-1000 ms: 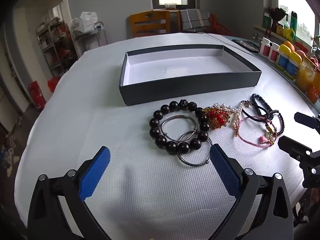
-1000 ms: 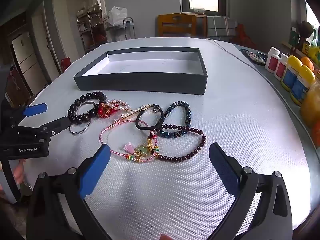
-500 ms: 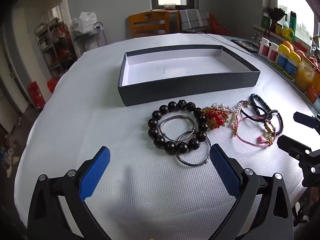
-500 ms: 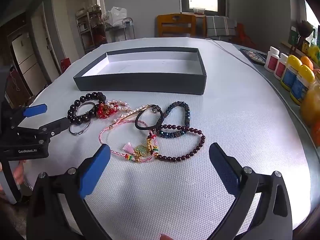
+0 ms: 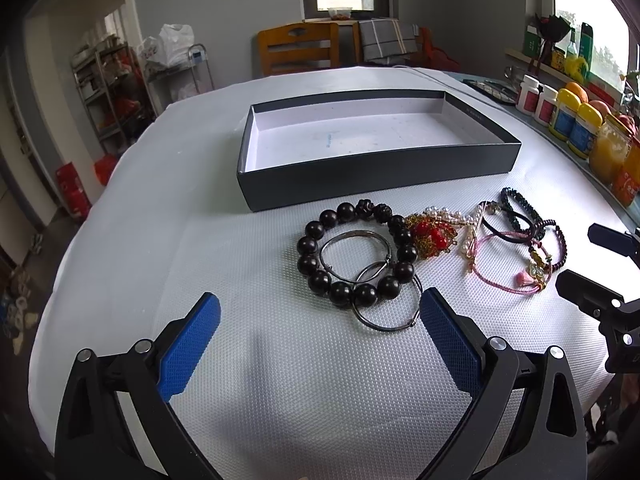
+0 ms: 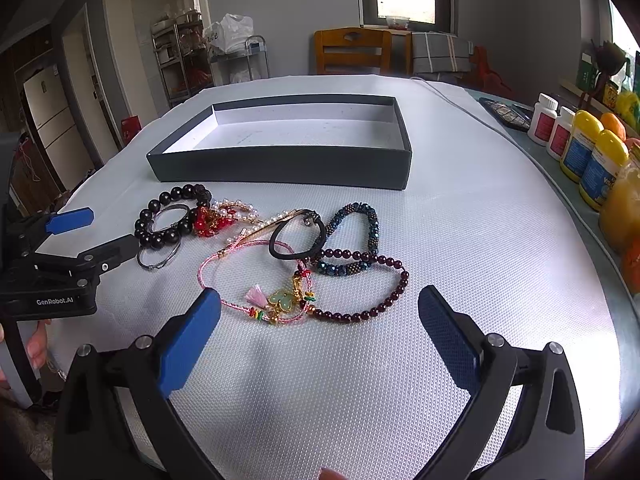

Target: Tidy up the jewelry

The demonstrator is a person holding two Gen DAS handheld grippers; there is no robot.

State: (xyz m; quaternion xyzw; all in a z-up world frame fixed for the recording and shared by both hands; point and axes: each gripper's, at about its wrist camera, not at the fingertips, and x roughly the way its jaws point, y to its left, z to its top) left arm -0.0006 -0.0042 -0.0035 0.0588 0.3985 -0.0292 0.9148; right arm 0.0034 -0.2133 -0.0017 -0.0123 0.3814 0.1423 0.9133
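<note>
- Landmark: dark tray (image 5: 380,178) (image 6: 280,170), shallow, white inside, nothing in it, sits on the white textured tablecloth (image 5: 300,380) (image 6: 480,260).
- All jewelry lies on the cloth just in front of the tray's near wall, none inside.
- Black bead bracelet (image 5: 316,230) (image 6: 154,204) is the piece closest to the tray's front-left part; thin metal bangle (image 5: 352,236) lies inside its loop, a second metal ring (image 5: 386,326) (image 6: 158,262) overlaps its near edge.
- Red-and-gold pearl piece (image 5: 430,232) (image 6: 212,220) touches the black beads, on the side toward the tray's right end.
- Further along that side: black hair tie (image 6: 296,240), teal beaded bracelet (image 6: 356,216), dark red bead bracelet (image 6: 384,300), pink cord bracelet with green charm (image 5: 516,280) (image 6: 276,300), all tangled and overlapping.
- Left gripper (image 5: 320,310): jaws spread wide, holding nothing, above the cloth on the near side of the black bead bracelet, away from the tray.
- Right gripper (image 6: 320,304): jaws spread wide, holding nothing, above the cloth on the near side of the pink cord and dark red beads.
- Bottles and jars (image 6: 588,152) line the table edge past the tray's right end.
</note>
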